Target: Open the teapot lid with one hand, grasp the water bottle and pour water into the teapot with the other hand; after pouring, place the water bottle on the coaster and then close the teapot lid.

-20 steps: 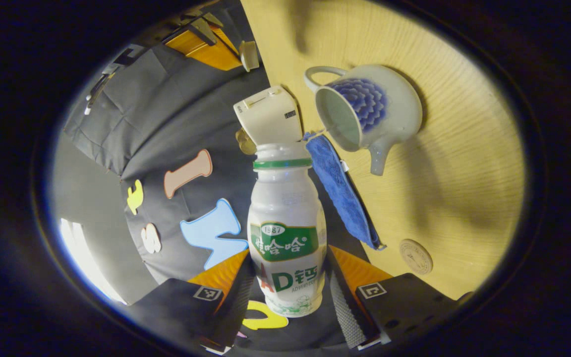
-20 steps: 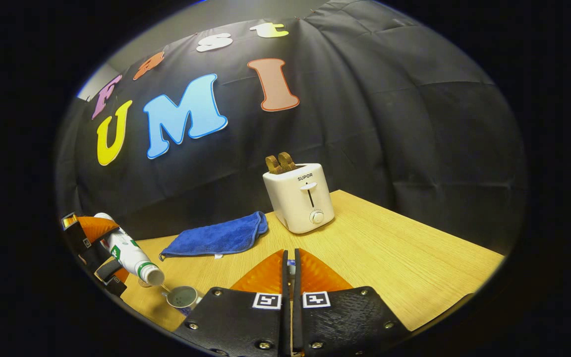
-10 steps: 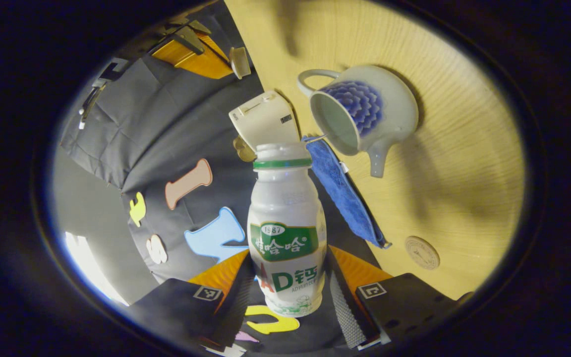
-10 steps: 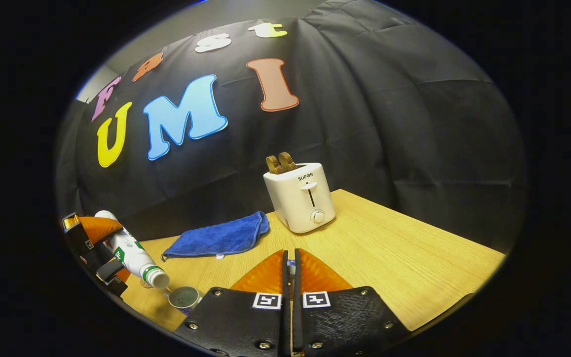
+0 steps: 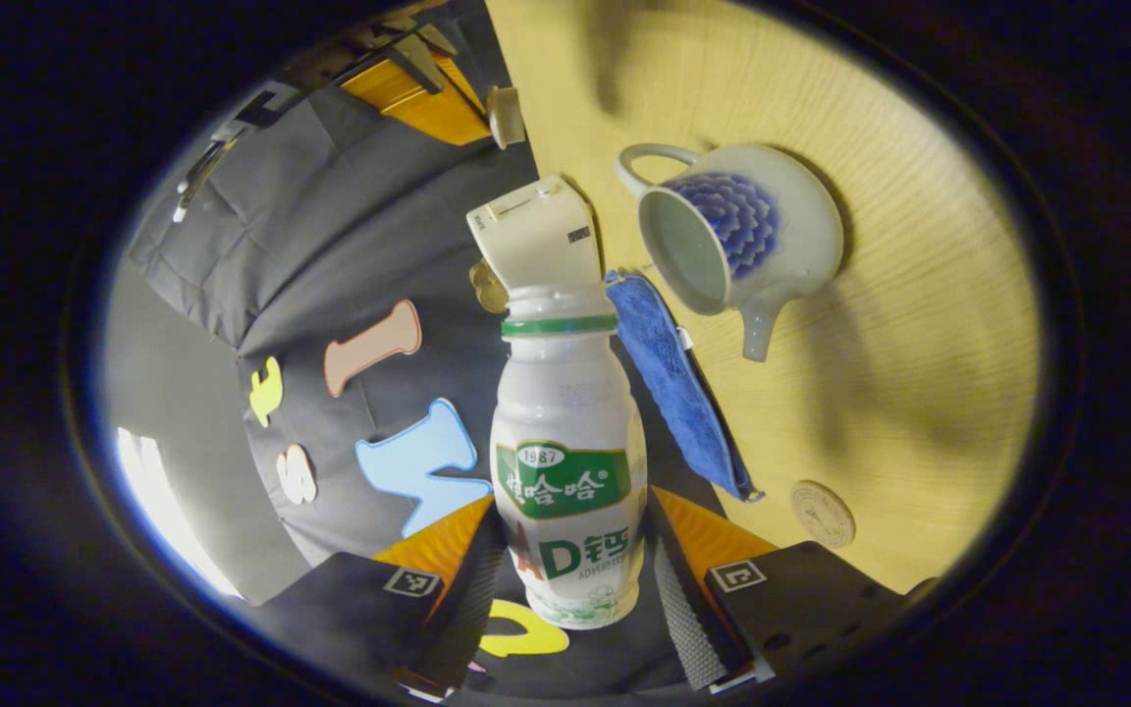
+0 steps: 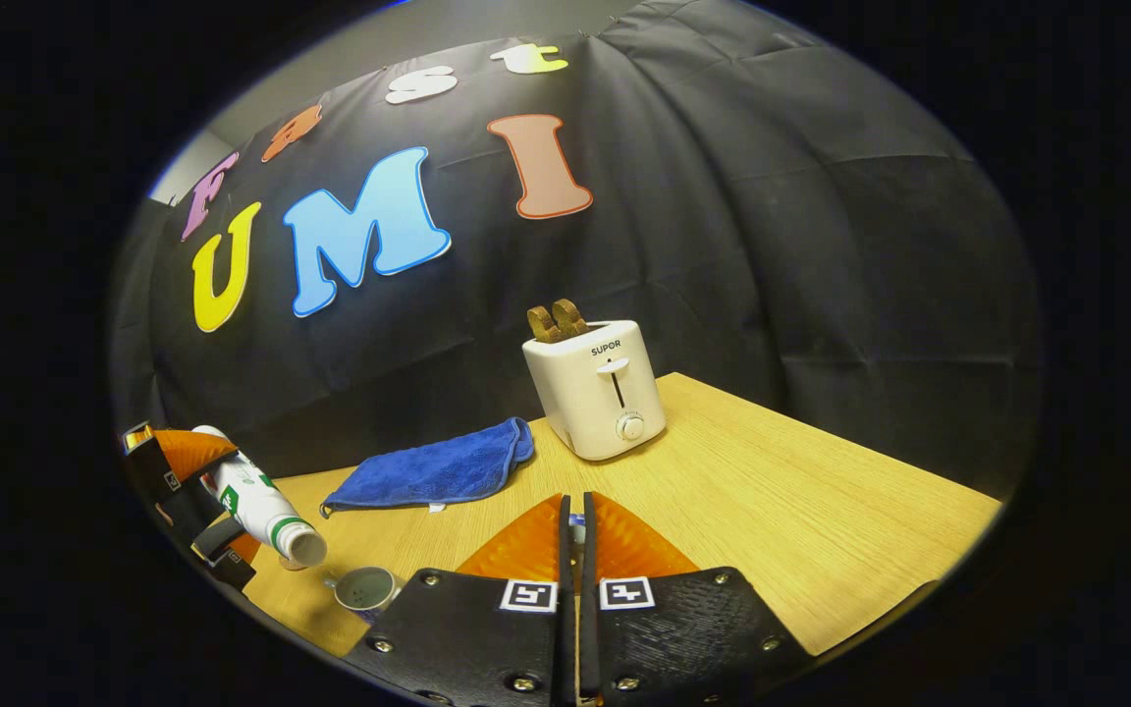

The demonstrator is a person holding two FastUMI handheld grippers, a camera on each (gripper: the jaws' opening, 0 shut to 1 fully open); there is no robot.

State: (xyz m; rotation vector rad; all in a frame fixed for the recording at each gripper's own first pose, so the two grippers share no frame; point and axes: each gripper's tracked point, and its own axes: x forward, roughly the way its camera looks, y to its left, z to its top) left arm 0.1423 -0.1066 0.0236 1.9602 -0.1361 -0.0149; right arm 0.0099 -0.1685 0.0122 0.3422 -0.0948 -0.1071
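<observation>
One water bottle (image 5: 567, 462), pinched between the left gripper's (image 5: 570, 579) two fingers, tilts mouth-down above and left of the one open teapot (image 5: 737, 241) on the table (image 5: 919, 324). One lid (image 5: 505, 115) sits clamped in the right gripper (image 6: 575, 525). One coaster (image 5: 823, 513), one blue cloth (image 6: 433, 469), one toaster (image 6: 600, 388) behind.

A: What sort of place?
B: Staged booth, prob. a lab setup, not a real kitchen. Black cloth wall (image 6: 772, 245) behind a wood table (image 6: 772, 511).
A: Kitchen props?
B: Toaster (image 6: 597, 391), blue towel (image 6: 433, 469), teapot (image 5: 737, 241), coaster (image 5: 822, 513).
</observation>
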